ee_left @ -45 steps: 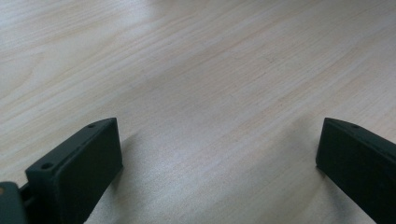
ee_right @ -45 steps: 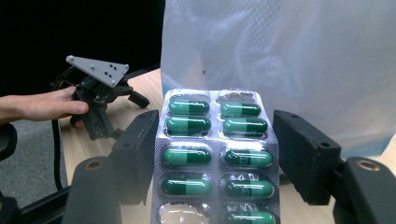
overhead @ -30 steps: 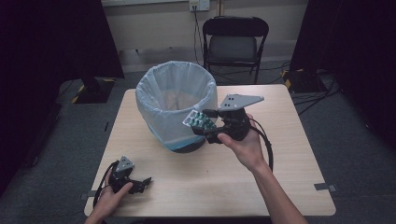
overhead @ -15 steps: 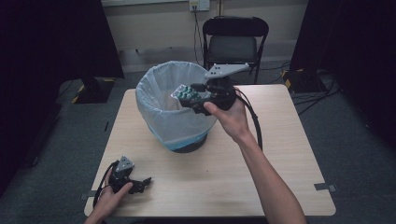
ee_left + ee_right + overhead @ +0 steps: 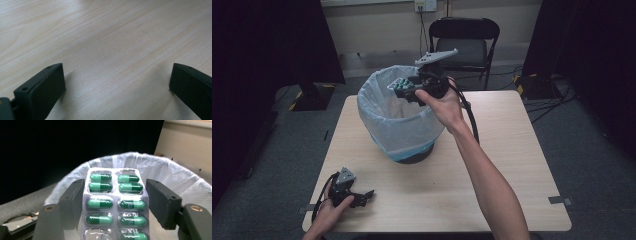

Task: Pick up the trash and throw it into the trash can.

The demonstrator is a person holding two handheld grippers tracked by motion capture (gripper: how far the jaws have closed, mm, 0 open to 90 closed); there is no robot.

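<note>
My right tongs [image 5: 404,89] are up over the bin [image 5: 399,117], jaws clamped on the two long edges of a pill pack [image 5: 400,84]. In the right gripper view the pill pack [image 5: 115,202] sits between the jaws, green capsules in two columns, with one popped empty pocket at the lower left. Its far end pokes out past the jaw tips, above the bin's open mouth. White liner [image 5: 175,178] runs around the rim behind it.

From the high view, my right hand [image 5: 439,100] is wrapped around the tool body, with the grey three-cornered plate [image 5: 436,56] on top and the cable [image 5: 469,120] trailing down along my forearm. The bin stands on the far left part of the surface [image 5: 512,165], with the bag folded over its rim.

My left tongs [image 5: 368,194] are down at the near left corner of the surface, held in my left hand [image 5: 329,212]. In the left gripper view the jaws are spread wide with bare wood grain between them, gripping nothing, low over the surface [image 5: 112,45].

A folding chair [image 5: 464,45] stands behind the surface, against the wall.
</note>
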